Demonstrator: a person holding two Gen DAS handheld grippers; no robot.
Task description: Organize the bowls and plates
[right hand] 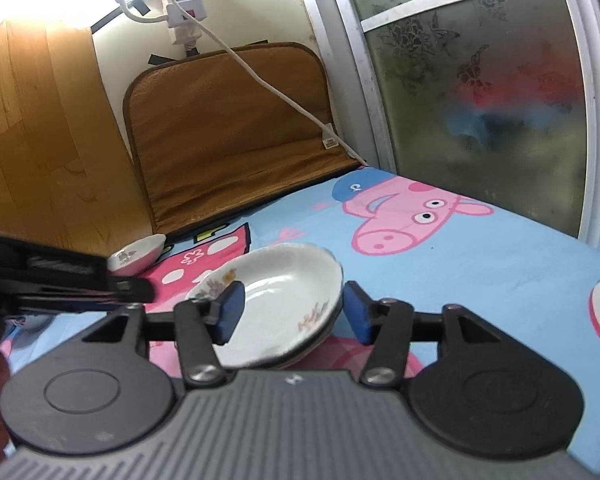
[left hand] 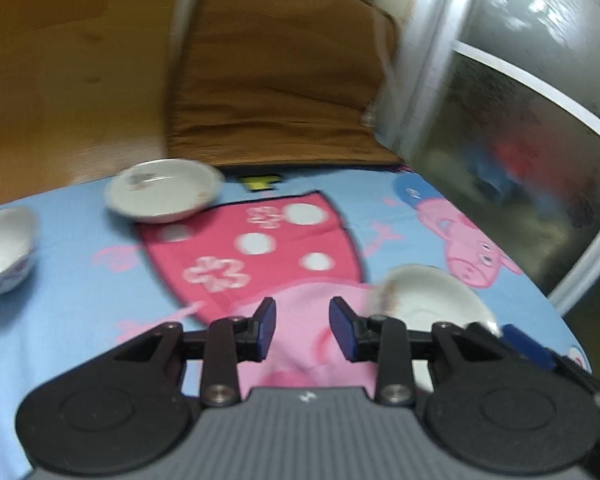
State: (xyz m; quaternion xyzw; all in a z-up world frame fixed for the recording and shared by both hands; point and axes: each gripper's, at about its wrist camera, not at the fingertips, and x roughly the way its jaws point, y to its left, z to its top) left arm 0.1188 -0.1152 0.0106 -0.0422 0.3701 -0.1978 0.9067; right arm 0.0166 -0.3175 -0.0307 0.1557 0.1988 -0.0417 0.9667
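A white floral plate (right hand: 276, 300) sits on another plate on the cartoon tablecloth, between and just past the open fingers of my right gripper (right hand: 292, 310). The same stack (left hand: 432, 296) shows blurred at the right of the left wrist view. My left gripper (left hand: 302, 328) is open and empty above the pink patch of cloth. A second white plate (left hand: 164, 190) lies at the far left of the table, also seen in the right wrist view (right hand: 138, 256). A small white bowl (left hand: 4, 252) sits at the left edge.
A blue cartoon-pig tablecloth (right hand: 480, 264) covers the table. A brown cushion (right hand: 236, 128) leans against the wall behind it. A frosted glass door (right hand: 480, 100) stands at the right, a wooden panel (left hand: 60, 80) at the left. The left gripper's body (right hand: 60, 276) reaches in from the left.
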